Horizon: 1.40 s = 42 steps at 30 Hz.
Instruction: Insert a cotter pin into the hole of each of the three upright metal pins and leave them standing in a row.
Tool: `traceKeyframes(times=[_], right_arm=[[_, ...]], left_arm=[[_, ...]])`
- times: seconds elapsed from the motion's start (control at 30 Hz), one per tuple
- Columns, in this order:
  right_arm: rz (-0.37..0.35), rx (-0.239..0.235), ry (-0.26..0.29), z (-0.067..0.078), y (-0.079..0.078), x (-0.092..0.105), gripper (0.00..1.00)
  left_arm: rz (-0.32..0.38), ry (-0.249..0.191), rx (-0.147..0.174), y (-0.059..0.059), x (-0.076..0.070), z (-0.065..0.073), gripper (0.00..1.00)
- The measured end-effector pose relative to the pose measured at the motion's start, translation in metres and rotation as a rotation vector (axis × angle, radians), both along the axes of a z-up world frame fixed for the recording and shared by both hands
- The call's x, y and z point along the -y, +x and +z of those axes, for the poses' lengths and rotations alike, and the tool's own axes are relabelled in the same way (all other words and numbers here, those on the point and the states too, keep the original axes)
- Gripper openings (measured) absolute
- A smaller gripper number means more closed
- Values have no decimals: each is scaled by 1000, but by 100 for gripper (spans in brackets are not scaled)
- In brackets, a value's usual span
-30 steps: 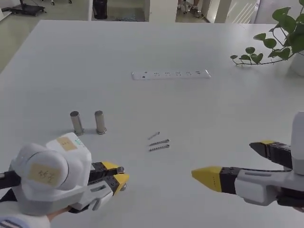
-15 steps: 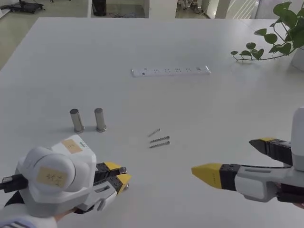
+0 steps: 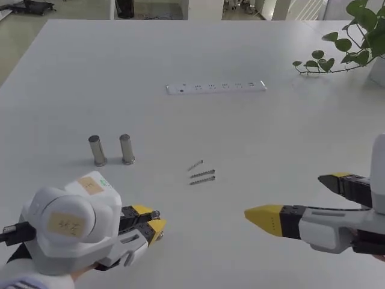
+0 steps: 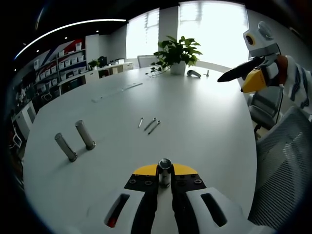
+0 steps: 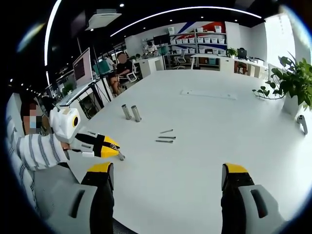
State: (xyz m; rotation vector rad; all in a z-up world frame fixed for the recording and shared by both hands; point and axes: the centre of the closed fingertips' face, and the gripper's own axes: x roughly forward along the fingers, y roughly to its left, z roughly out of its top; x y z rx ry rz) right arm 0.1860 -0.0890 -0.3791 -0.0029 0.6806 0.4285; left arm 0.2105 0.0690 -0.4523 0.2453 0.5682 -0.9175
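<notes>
Left gripper (image 3: 150,223) jaws clamped on one metal pin (image 4: 164,171), held above the white table (image 3: 252,132); right gripper (image 3: 283,196) hovers at right, jaws spread wide, holding nothing; two upright pins (image 3: 96,149) stand side by side, apart; three cotter pins (image 3: 201,173) lie loose to their right; power strip (image 3: 216,88) farther back.

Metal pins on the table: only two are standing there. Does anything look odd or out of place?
Nothing looks damaged or spilled. Two metal pins stand upright side by side; a third pin is clamped in the left gripper. Three cotter pins lie loose on the table.
</notes>
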Motion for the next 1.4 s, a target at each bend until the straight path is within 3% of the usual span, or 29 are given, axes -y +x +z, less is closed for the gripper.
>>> traceKeyframes(times=[0.13, 0.47, 0.63, 0.73, 0.8, 0.97, 1.13, 1.23, 1.4], right_arm=[[1, -3, -2, -1, 0, -1, 90], [1, -3, -7, 0, 0, -1, 90], [-1, -4, -7, 0, -1, -1, 90], [-3, -7, -10, 0, -1, 0, 90], [-4, -7, -6, 0, -1, 1, 90], [-9, -17, -1, -2, -3, 2, 90], [-6, -5, -10, -1, -1, 3, 89], [-7, -8, -9, -1, -2, 4, 89], [-3, -17, -15, -4, -3, 4, 89]], left_arm=[[7, -12, -11, -1, 0, 0, 5], [-20, 8, -8, -1, 0, 0, 6], [-32, -7, -12, -2, -1, 5, 21], [-42, -30, 4, -1, -3, 14, 28], [-45, -47, -7, -2, -5, 18, 32], [-71, -132, -19, -9, -13, 40, 48], [-85, -140, -35, -18, -26, 46, 54], [-88, -122, -44, -24, -34, 47, 56], [-98, -144, -74, -37, -40, 52, 79]])
